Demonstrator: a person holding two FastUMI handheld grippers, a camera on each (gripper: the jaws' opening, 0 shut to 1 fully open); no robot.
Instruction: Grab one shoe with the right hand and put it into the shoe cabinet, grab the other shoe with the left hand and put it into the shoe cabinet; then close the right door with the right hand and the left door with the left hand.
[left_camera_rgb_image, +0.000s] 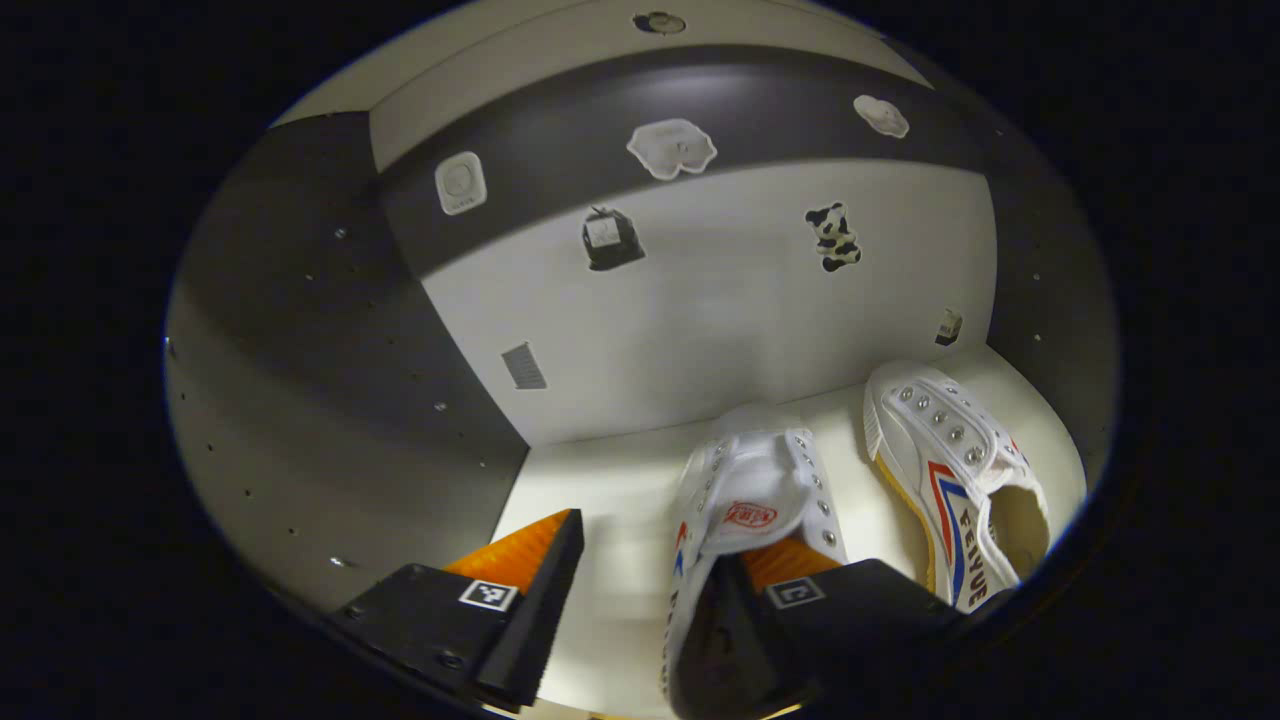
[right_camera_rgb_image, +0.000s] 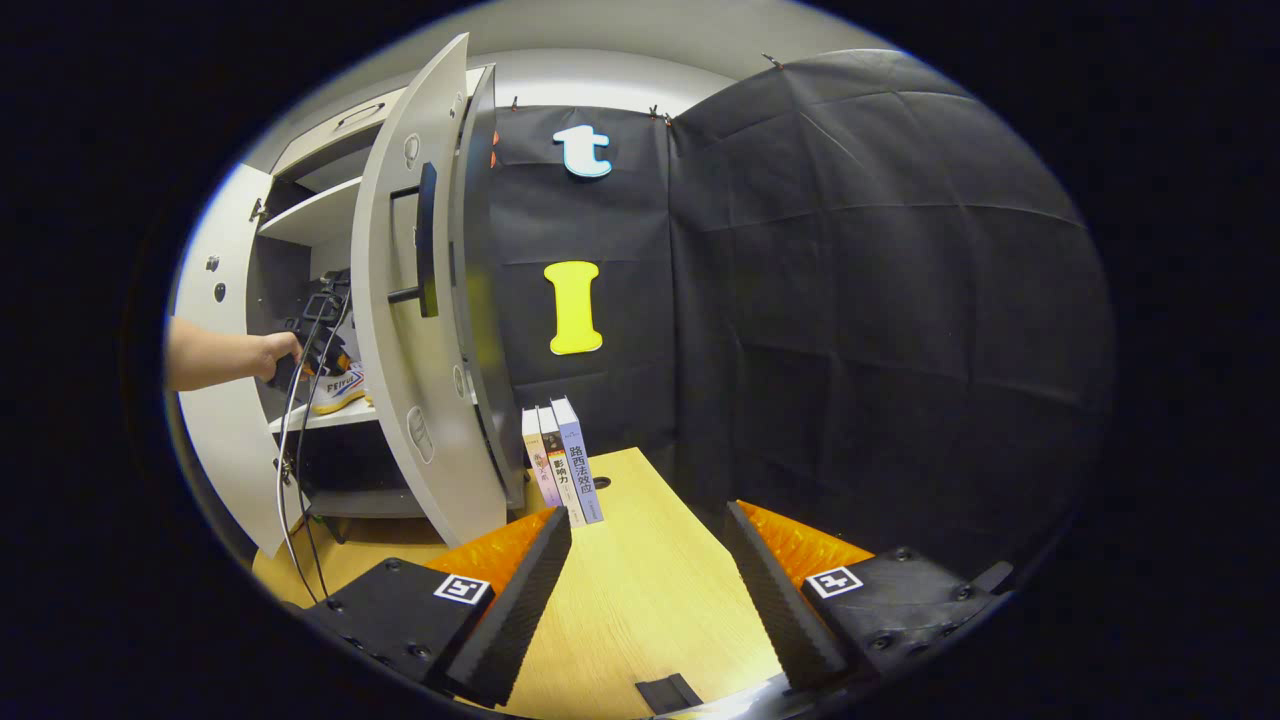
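In the left gripper view the heel end of the near shoe is cut off at the bottom edge, and the right-hand finger of the left gripper sits inside its opening, hiding the collar there. The fingers stand wide apart; the other finger is out over bare shelf with nothing against it, so only one finger meets the shoe and it is not pinched between the two. The far shoe lies just beside it to the right, toe toward the back wall, its heel clipped by the edge of the view. Both shoes rest on the pale shelf inside the shoe cabinet, whose back panel carries several small stickers too blurred to make out.

In the right gripper view the cabinet stands at the left with its right door swung open and blocking most of the interior. Through the gap a hand reaches in holding what is probably the left gripper, dark and hard to resolve, with cables hanging down from it; a bit of one shoe shows on the shelf. The right gripper is open wide with nothing between its fingers, above a wooden table. Three books stand upright on the table beside the door.
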